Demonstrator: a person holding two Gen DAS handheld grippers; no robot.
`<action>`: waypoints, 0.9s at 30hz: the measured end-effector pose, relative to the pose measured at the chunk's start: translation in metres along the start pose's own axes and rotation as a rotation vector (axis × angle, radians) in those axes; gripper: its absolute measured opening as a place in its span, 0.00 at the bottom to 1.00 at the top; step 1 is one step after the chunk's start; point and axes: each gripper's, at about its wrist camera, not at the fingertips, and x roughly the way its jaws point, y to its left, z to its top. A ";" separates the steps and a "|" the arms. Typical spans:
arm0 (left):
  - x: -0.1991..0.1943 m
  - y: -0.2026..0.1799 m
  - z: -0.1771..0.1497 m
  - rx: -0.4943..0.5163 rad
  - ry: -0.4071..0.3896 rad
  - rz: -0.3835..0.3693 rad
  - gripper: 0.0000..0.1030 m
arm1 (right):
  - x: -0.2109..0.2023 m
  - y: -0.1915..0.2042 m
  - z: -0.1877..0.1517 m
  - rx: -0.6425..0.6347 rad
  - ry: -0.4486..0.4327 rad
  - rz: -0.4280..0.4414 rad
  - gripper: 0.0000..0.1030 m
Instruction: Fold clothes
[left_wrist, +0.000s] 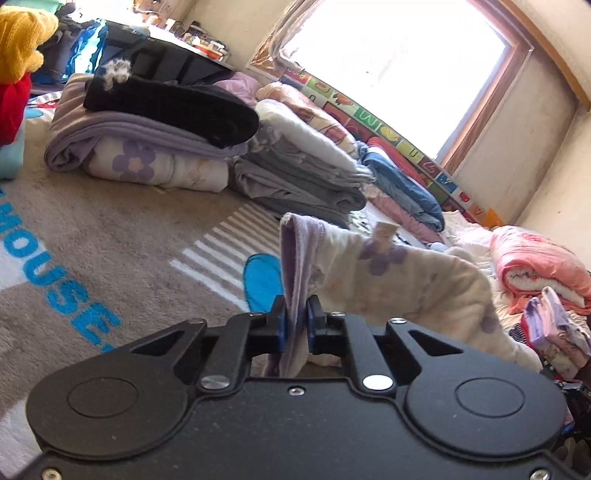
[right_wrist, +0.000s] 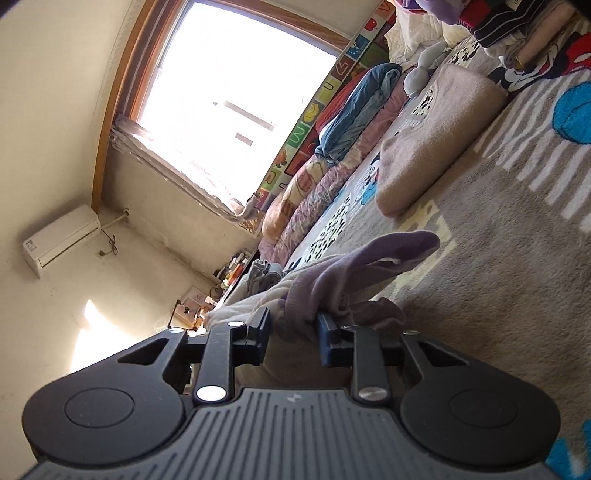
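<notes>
both grippers are clamped on the garment (left_wrist: 406, 280), the left gripper (left_wrist: 295, 321) on its purple hem and the right gripper (right_wrist: 293, 332) on a bunched purple edge, lifted over the rug (left_wrist: 110, 229), with several stacks (left_wrist: 155, 140) already folded behind and this piece seemingly not yet folded.

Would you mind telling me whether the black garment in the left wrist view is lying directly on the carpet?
No, the black garment rests on top of a folded lilac blanket, well clear of the carpet.

In the left wrist view, a garment (left_wrist: 388, 273) hangs clamped in the left gripper (left_wrist: 295, 317) over the rug (left_wrist: 110, 229), with stacks of folded bedding (left_wrist: 155, 147) behind it and rolled quilts (left_wrist: 535, 266) to its right below the window (left_wrist: 399, 62)
</notes>
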 end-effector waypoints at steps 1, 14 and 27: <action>-0.005 -0.004 0.002 0.003 -0.011 -0.030 0.06 | 0.001 0.006 0.001 0.002 -0.012 0.006 0.20; -0.043 -0.008 0.018 -0.164 -0.014 -0.182 0.06 | -0.027 0.067 0.020 -0.125 -0.001 -0.111 0.13; -0.003 0.024 -0.001 -0.125 0.057 0.112 0.88 | 0.003 -0.011 -0.031 -0.120 0.120 -0.396 0.77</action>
